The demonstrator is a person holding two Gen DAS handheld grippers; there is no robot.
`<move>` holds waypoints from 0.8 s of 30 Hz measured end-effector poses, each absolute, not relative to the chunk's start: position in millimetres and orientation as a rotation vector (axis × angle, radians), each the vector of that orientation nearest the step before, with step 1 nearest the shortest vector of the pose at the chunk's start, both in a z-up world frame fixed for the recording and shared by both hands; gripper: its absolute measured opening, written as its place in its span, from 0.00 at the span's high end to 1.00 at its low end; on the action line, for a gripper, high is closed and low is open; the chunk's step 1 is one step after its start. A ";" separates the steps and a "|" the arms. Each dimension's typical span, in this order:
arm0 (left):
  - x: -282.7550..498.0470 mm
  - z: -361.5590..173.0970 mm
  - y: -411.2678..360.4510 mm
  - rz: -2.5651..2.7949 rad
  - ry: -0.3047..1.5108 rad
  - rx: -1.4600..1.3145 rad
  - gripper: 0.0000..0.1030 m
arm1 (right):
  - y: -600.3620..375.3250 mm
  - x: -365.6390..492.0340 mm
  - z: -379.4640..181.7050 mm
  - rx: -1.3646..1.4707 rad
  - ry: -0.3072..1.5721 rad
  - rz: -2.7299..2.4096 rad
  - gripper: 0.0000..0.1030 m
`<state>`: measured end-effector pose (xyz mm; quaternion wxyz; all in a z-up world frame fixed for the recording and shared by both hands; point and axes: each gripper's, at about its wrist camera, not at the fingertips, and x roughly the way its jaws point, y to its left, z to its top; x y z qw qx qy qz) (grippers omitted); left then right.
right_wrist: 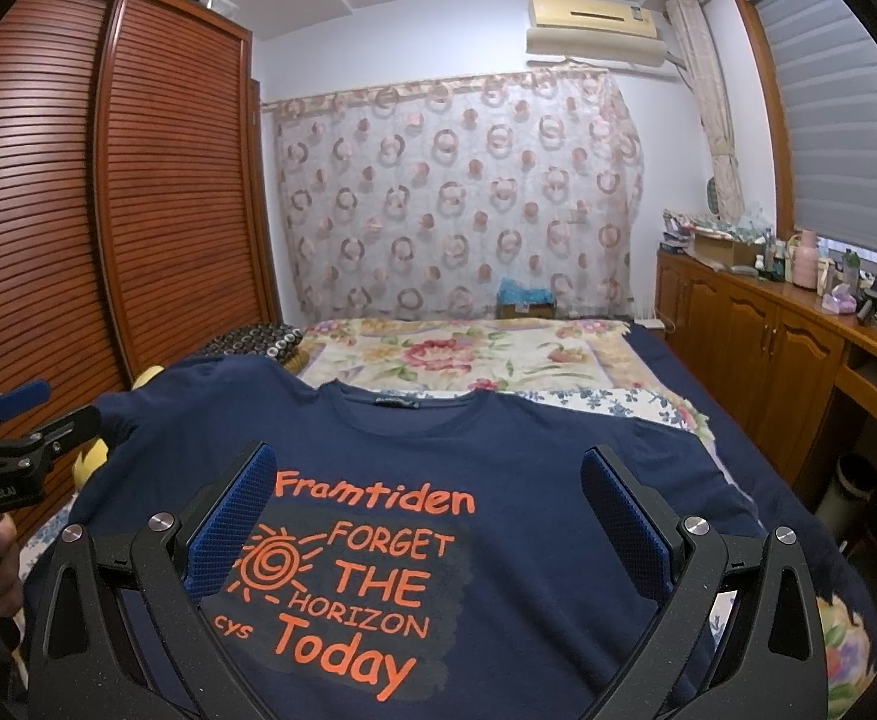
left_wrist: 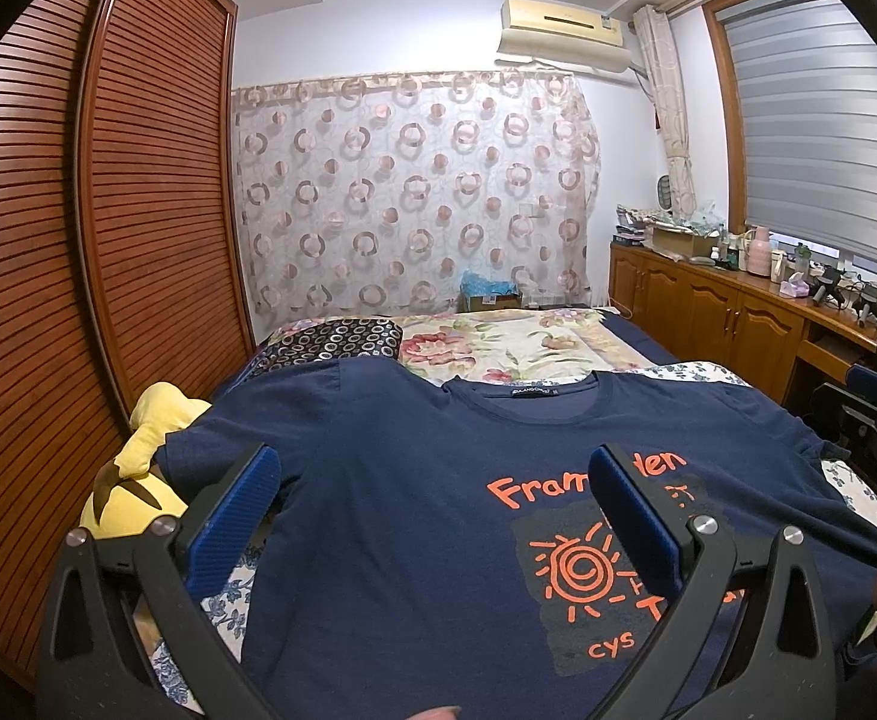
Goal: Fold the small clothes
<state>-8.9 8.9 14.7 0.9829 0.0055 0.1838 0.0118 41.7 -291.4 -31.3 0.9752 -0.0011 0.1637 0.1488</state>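
A navy T-shirt (left_wrist: 414,480) with orange print lies spread flat, front up, on the bed, collar toward the far wall. My left gripper (left_wrist: 435,480) hovers over its left half, open, blue pads wide apart with nothing between them. My right gripper (right_wrist: 429,480) hangs over the printed chest of the T-shirt (right_wrist: 528,468), also open and empty. The right gripper's body shows at the right edge of the left wrist view, and the left gripper's body with a hand on its handle shows at the left edge of the right wrist view.
A yellow plush toy (left_wrist: 138,468) lies by the shirt's left sleeve. A floral blanket (right_wrist: 468,354) and a dark patterned pillow (left_wrist: 330,342) are beyond the collar. A slatted wardrobe (left_wrist: 78,240) stands left, a wooden cabinet (right_wrist: 768,330) with clutter right.
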 end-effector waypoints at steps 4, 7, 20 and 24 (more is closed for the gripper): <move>-9.3 15.1 11.3 0.025 0.371 0.010 0.00 | -291.2 42.1 -32.0 -0.003 0.331 0.301 0.00; -9.5 15.8 12.6 0.024 0.374 0.007 0.00 | -290.9 42.5 -32.6 -0.003 0.332 0.300 0.00; 1.3 5.3 29.3 0.016 0.398 0.004 0.00 | -286.6 43.2 -38.6 -0.015 0.347 0.314 0.00; 9.7 -1.0 38.9 0.009 0.424 0.008 0.00 | -278.2 48.7 -43.4 -0.025 0.352 0.335 0.00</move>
